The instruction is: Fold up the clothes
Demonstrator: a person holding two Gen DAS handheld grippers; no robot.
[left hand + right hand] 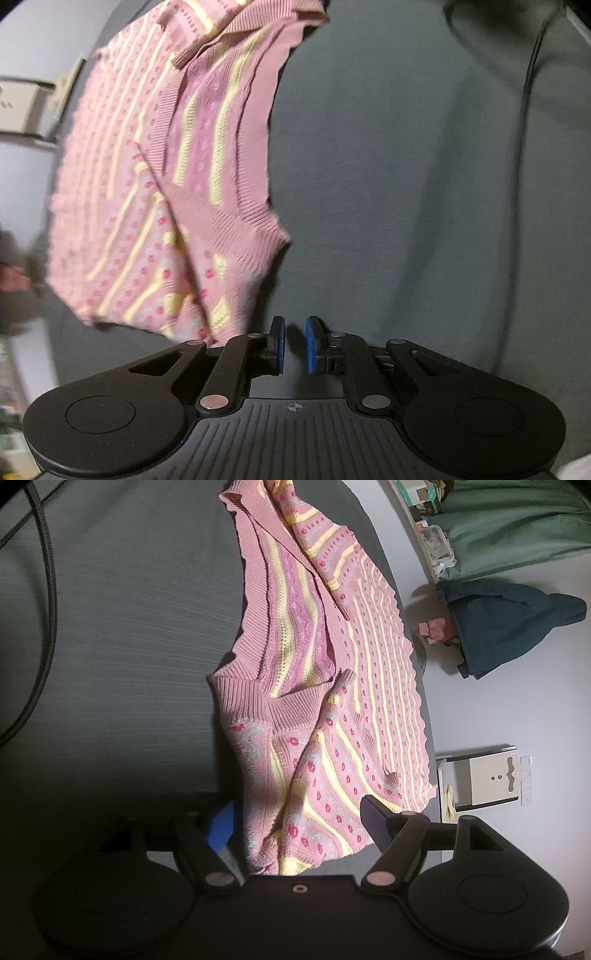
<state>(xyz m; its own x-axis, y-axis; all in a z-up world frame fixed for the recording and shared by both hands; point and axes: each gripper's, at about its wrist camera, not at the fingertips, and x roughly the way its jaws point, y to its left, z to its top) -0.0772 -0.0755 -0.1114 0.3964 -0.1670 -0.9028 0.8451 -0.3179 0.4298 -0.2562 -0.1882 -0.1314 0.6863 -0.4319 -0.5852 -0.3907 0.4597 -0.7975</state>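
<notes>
sweater (325,686) half folded on the grey table (122,635)
right claw (295,823) gaped over its near hem, seemingly ready to grip; left claw (294,345), nearly closed and empty, sat just right of the sweater.

A black cable (48,602) curves over the grey surface (129,646). On the floor beyond lie a dark blue bag (509,627), green cloth (517,528) and a white box (484,779).
</notes>
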